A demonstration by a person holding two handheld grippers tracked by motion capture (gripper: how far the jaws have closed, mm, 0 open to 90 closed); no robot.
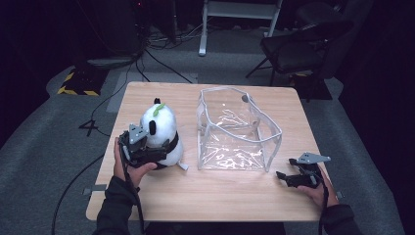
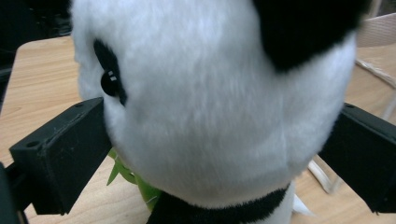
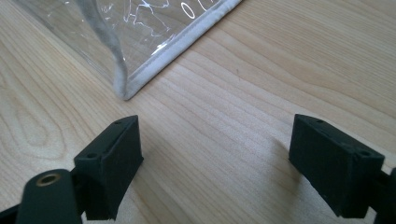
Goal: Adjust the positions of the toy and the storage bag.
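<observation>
Grasping panda (image 2: 210,102): left gripper (image 1: 147,149) jaws wide around its head, unclamped; right gripper (image 3: 217,163) apart, idle. Next: squeeze, lift into bag (image 1: 274,128).

The panda (image 1: 161,131) is soft plush, its white and black pile matt and fuzzy, with a glossy black bead eye (image 2: 109,83) and a green felt-like leaf (image 2: 140,184) under its chin. At its 3 o'clock, the bag (image 1: 235,129) is clear glossy plastic, creased and glinting, edged in pale woven cloth binding. The table (image 1: 220,196) is light wood, smooth, satin, with visible grain. The jaws are matt black plastic.
</observation>
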